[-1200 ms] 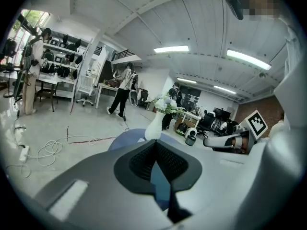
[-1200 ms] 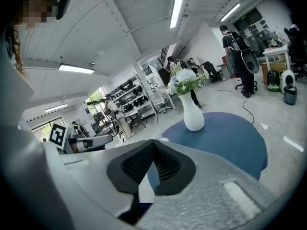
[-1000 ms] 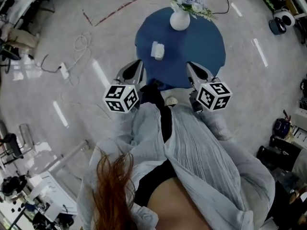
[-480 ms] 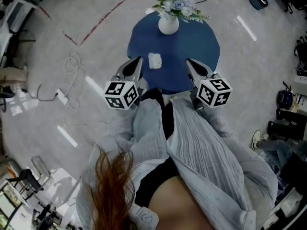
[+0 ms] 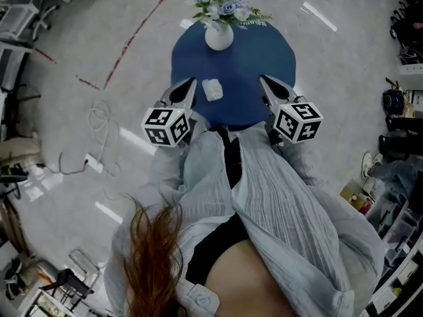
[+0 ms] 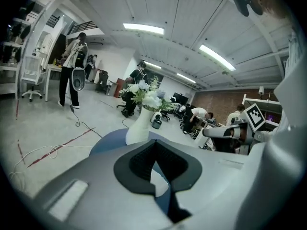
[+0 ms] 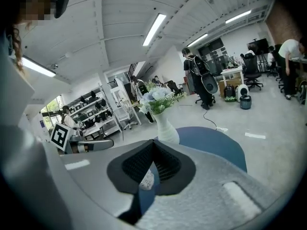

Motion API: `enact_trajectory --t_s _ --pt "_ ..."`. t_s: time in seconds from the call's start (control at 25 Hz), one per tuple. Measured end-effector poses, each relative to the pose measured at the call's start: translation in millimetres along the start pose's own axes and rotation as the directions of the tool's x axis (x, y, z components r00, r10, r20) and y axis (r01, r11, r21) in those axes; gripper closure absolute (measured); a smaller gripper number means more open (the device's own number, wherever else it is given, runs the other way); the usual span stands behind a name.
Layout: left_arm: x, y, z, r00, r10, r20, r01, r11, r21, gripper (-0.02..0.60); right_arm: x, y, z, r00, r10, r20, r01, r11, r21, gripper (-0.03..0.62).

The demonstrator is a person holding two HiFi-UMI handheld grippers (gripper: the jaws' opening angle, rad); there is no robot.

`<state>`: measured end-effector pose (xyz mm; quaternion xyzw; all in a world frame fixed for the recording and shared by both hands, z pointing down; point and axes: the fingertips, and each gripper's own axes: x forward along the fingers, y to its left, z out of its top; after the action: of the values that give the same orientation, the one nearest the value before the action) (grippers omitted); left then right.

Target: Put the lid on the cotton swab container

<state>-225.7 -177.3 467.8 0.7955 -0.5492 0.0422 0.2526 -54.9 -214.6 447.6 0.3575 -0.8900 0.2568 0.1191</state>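
While the person stands at the round blue table [image 5: 264, 51] in the upper middle of the head view, both grippers point away from the body at its near edge. At the table's lower left is the left gripper [image 5: 189, 84], at its lower right the right gripper [image 5: 265, 82]. Each gripper view shows the jaws together at the tips, clamped on nothing. The swab container [image 5: 213, 89], small and white, lies on the table between the two grippers, nearer the left one and touching neither. The lid can't be told apart from it at this size. A white vase [image 5: 219, 37] with flowers stands at the table's far edge, at the top of the frame. A cable [image 5: 99, 121] loops on the floor at left. Both gripper views show the vase beyond the closed tips, with people and desks behind.
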Motion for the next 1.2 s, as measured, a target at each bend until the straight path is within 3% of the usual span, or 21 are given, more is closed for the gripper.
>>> enact_trajectory --t_s 0.24,0.56,1.2 --pt "2 7 -17 0.987 -0.100 -0.129 0.111 0.990 0.085 0.563 -10 5 -8 0.995 -0.093 0.044 0.092 0.995 0.038 0.592" --pt "15 5 -52 0.938 -0.180 -0.297 0.242 0.952 0.188 0.563 -24 -1 -17 0.979 -0.191 0.064 0.187 0.980 0.068 0.592" --pt "45 -9 -78 0.872 -0.258 -0.417 0.371 0.903 0.217 0.563 -41 -6 -36 0.959 -0.281 0.045 0.275 0.954 0.118 0.592"
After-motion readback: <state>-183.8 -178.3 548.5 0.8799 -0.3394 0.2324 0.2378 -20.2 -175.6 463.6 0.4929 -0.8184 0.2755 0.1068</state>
